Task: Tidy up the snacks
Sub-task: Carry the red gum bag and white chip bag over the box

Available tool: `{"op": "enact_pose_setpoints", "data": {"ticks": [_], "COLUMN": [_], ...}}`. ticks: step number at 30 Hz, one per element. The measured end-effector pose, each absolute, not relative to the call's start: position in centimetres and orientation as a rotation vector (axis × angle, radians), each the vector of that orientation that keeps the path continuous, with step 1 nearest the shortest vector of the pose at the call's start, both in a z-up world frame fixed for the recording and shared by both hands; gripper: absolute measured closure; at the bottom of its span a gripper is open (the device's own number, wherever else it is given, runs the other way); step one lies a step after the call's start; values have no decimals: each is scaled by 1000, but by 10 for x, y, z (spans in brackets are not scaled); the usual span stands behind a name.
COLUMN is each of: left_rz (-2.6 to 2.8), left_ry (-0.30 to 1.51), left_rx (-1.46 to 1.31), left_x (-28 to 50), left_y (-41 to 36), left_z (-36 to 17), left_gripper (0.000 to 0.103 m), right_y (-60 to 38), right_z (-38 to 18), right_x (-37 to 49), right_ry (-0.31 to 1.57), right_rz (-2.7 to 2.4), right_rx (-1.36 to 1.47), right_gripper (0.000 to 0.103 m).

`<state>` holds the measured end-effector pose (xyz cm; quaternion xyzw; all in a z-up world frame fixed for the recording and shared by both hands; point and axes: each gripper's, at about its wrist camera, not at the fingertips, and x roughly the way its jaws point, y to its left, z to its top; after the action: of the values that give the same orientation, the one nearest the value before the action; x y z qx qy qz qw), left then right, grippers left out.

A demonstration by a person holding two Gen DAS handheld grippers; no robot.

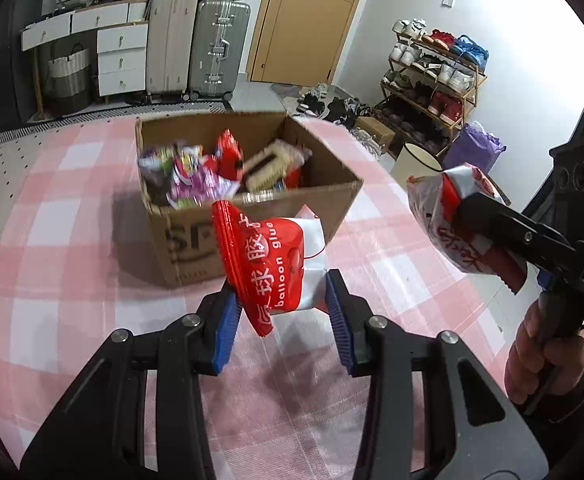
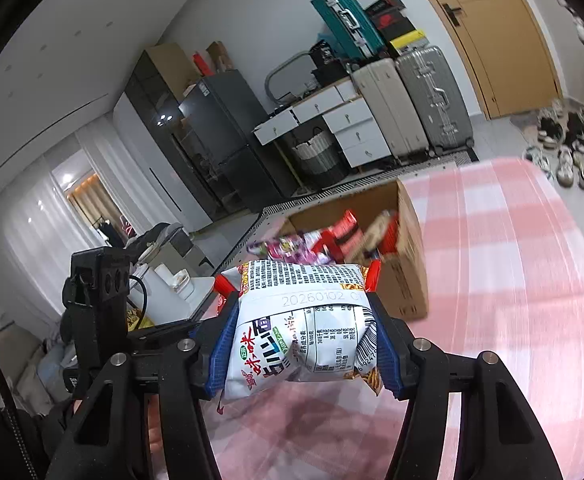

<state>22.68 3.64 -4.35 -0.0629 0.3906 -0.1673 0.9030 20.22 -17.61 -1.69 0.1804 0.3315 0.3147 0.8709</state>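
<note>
Pink checked tablecloth (image 1: 72, 208), open cardboard box (image 1: 323, 196) of snacks on it, left gripper (image 1: 282, 312) pinching red balloon-glue packet (image 1: 268, 264) above cloth near box, right gripper (image 2: 303, 344) clamping white noodle snack bag (image 2: 303, 332) aloft.

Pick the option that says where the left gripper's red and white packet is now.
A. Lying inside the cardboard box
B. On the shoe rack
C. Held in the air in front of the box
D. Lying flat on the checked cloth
C: the left gripper pinches the red and white packet between its blue pads, above the cloth, nearer the camera than the cardboard box.
</note>
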Motion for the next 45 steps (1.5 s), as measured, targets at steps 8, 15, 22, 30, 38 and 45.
{"op": "enact_pose_setpoints", "data": {"ticks": [8, 15, 22, 30, 38, 45], "left_rz": [-350, -342, -301, -268, -311, -307], "left_ry": [751, 693, 678, 717, 791, 833], "left_rx": [-110, -69, -34, -61, -70, -79], "left_x": [241, 264, 303, 362, 403, 429], "left_y": [53, 60, 66, 79, 68, 60], "left_z": [18, 75, 115, 111, 83, 47], "left_gripper": [65, 65, 65, 65, 65, 64], "right_y": [-160, -141, -124, -115, -110, -106], "right_z": [24, 59, 81, 82, 58, 30], "right_x": [233, 263, 286, 323, 354, 375], "right_ry": [666, 658, 653, 674, 724, 784], "right_rz": [677, 638, 618, 591, 568, 537], "right_rx": [332, 250, 206, 204, 227, 242], "right_gripper": [43, 43, 43, 43, 43, 43]}}
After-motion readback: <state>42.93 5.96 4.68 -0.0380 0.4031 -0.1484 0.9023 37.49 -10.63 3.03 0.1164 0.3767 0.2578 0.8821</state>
